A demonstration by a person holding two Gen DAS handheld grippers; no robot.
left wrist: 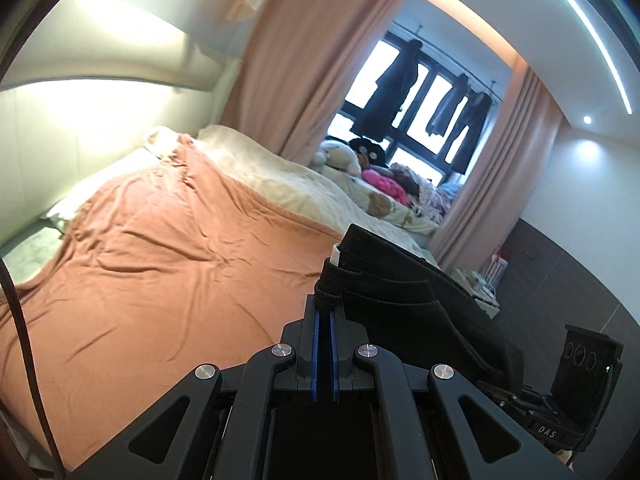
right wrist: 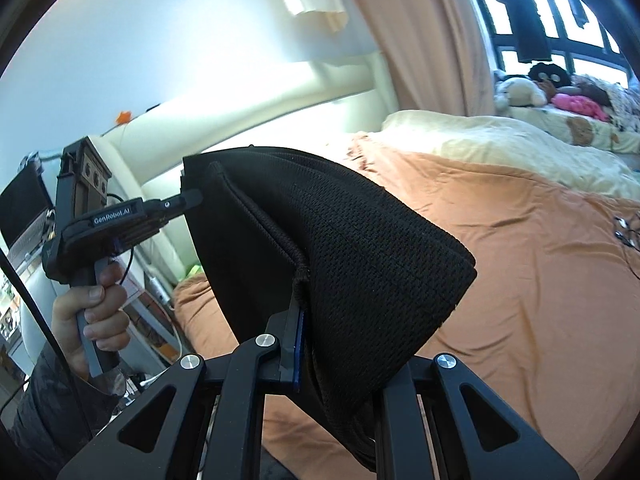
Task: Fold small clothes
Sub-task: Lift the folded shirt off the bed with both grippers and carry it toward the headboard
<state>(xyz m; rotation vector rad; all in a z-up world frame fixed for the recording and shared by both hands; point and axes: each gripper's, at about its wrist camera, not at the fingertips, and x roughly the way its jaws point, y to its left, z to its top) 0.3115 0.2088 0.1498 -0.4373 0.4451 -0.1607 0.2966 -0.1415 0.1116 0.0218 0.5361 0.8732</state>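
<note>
A small black knit garment hangs in the air between both grippers, above the bed. My left gripper is shut on one hemmed corner of it; the cloth runs off to the right toward the other gripper. In the right wrist view the black garment drapes over my right gripper, which is shut on its seam edge; the right finger is hidden under the cloth. The left gripper shows at the left, pinching the garment's far corner, with the person's hand on its handle.
An orange sheet covers the bed, with a cream blanket beyond. Soft toys and a pink item lie by the window. Pink curtains, a padded headboard and a bedside shelf surround the bed.
</note>
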